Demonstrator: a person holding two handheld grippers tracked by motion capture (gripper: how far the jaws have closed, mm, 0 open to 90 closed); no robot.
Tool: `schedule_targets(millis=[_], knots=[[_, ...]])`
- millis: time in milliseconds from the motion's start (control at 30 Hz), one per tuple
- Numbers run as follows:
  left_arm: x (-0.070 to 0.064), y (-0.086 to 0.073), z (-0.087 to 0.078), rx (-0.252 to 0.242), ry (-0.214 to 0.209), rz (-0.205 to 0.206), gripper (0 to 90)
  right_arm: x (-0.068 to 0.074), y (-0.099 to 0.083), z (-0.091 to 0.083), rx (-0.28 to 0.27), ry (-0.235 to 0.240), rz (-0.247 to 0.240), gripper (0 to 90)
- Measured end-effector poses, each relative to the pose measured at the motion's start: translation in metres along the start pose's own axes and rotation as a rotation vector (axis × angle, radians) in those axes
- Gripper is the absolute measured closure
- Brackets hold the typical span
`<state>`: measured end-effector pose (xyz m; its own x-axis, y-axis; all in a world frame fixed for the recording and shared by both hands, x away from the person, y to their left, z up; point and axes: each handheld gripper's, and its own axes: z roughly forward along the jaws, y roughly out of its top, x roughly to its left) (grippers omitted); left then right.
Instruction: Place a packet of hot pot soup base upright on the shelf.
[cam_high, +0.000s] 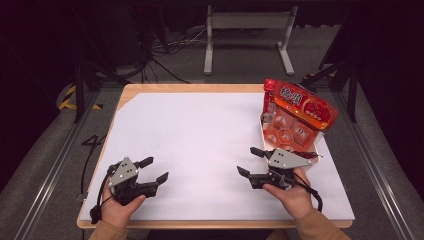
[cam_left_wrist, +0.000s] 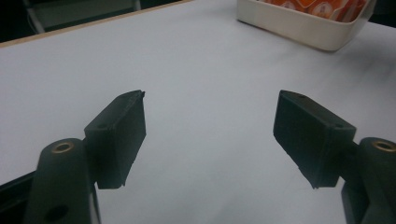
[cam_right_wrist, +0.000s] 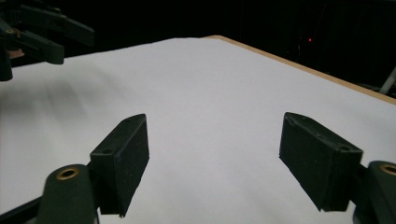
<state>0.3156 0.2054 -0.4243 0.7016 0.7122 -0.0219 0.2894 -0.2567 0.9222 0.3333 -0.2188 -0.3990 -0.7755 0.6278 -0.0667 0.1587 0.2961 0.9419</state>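
Red snack bag (cam_high: 299, 107) stands in white tray (cam_high: 265, 136) at far right of tabletop (cam_high: 200, 135). Right tongs (cam_high: 250, 162) nearer — tray just beyond them. Left tongs (cam_high: 154, 170) well apart. Both tongs released, holding nothing.

White shallow plastic tray (cam_high: 317, 145) at far right of the white-covered table, its near wall just beyond the right-hand gripper. Tray rim is cream-white with rounded corners; also seen at top right in the left gripper view (cam_left_wrist: 299, 29).

Red-orange glossy snack packets (cam_high: 299, 111) stand in the tray, heaped and leaning, rising well above the rim. Uppermost packet is tilted, red with white characters and a yellow edge. Lower packets are orange with pale hexagonal windows. Orange packet bottoms show over the rim (cam_left_wrist: 322, 5).
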Motion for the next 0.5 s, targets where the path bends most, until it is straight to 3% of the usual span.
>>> schedule_targets(millis=[100,200,333,500], knots=[[0.006,-0.008,0.004,0.025,0.019,-0.01,28.2,0.005,-0.011,0.008,0.048,0.006,0.002,23.4],[0.009,-0.013,0.007,0.036,-0.004,-0.052,28.2,0.007,-0.017,0.012,0.061,0.004,0.0,23.4],[0.012,-0.016,0.01,0.052,-0.028,-0.052,28.2,0.008,-0.025,0.019,0.083,-0.008,-0.021,23.1],[0.011,-0.016,0.012,0.063,-0.051,-0.042,28.0,0.003,-0.029,0.02,0.09,-0.025,0.004,21.8]])
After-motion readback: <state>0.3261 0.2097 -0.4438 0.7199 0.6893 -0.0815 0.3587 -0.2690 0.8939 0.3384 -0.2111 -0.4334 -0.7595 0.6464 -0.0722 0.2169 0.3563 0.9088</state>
